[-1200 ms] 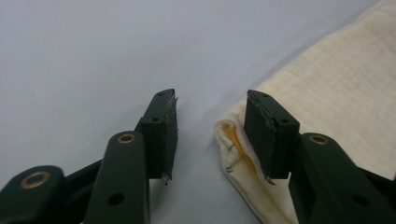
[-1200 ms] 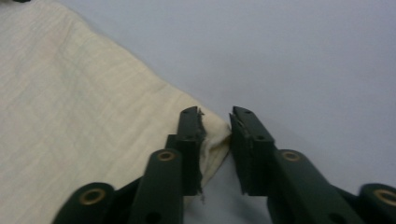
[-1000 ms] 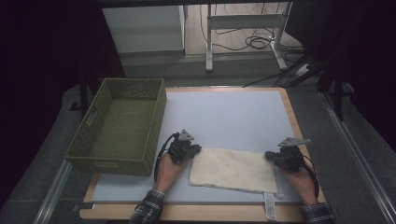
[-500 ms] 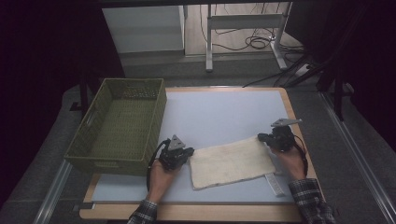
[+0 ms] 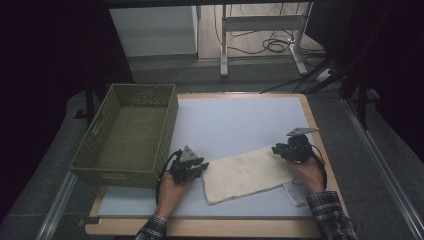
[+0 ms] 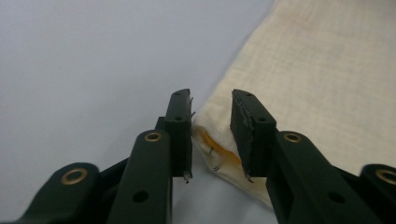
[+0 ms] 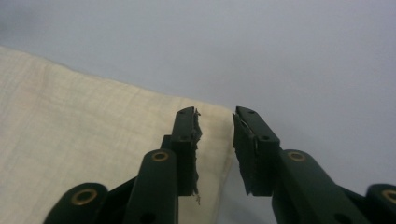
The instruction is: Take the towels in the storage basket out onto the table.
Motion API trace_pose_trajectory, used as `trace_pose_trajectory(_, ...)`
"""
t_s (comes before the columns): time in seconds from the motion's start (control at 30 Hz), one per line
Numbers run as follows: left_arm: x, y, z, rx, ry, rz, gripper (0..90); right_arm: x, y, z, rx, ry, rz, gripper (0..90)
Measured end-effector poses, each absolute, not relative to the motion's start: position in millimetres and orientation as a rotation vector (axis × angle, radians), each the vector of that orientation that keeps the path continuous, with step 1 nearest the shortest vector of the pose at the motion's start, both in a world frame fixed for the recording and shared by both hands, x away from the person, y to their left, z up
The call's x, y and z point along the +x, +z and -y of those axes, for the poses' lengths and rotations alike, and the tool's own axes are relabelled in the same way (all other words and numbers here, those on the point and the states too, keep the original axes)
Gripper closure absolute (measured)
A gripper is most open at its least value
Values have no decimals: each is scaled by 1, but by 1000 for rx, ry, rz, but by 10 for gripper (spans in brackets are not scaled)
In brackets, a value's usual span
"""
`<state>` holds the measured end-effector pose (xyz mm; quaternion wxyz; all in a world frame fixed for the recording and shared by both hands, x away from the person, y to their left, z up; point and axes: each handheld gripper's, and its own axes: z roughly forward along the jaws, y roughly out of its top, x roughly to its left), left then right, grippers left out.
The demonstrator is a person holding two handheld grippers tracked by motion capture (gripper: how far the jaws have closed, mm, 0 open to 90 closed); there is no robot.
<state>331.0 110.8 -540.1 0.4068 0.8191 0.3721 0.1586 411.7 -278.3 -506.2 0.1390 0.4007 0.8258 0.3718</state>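
A folded cream cloth (image 5: 247, 174) lies skewed on the pale blue mat (image 5: 235, 120), its right end farther from me. My left gripper (image 5: 201, 169) rests at the cloth's left corner. In the left gripper view its jaws (image 6: 211, 99) have just been opening and stand apart, with the cloth's (image 6: 317, 70) corner loose between the pads. My right gripper (image 5: 276, 149) sits at the far right corner. Its jaws (image 7: 215, 114) have also just been opening, and the cloth's (image 7: 84, 126) edge lies between them untouched.
An olive woven basket (image 5: 132, 132) stands on the table's left side, just left of the left gripper. A small white strip (image 5: 294, 193) lies near the right hand. The mat stretches bare beyond the cloth. The table's wooden rim (image 5: 210, 227) runs along the front.
The right gripper carried the cloth's right end away from me, skewing the cloth. The left gripper shifted slightly left. Both pairs of jaws have parted and let go of the cloth.
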Motion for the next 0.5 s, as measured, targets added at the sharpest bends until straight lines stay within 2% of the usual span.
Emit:
trace_pose_trajectory(0.07, 333, -543, -110, 2094, 428, -959, 637, 409, -505, 281, 1165, 1079, -2388, 600)
trace_pose_trajectory(0.17, 336, -544, -109, 2106, 431, -987, 583, 403, -504, 280, 1127, 1020, -2381, 534)
trace_pose_trajectory(0.33, 341, -545, -113, 2074, 376, -1043, 489, 390, -505, 277, 1113, 972, -2406, 513)
trace_pose_trajectory(0.5, 341, -545, -113, 2075, 378, -1043, 488, 375, -508, 273, 1103, 988, -2461, 464)
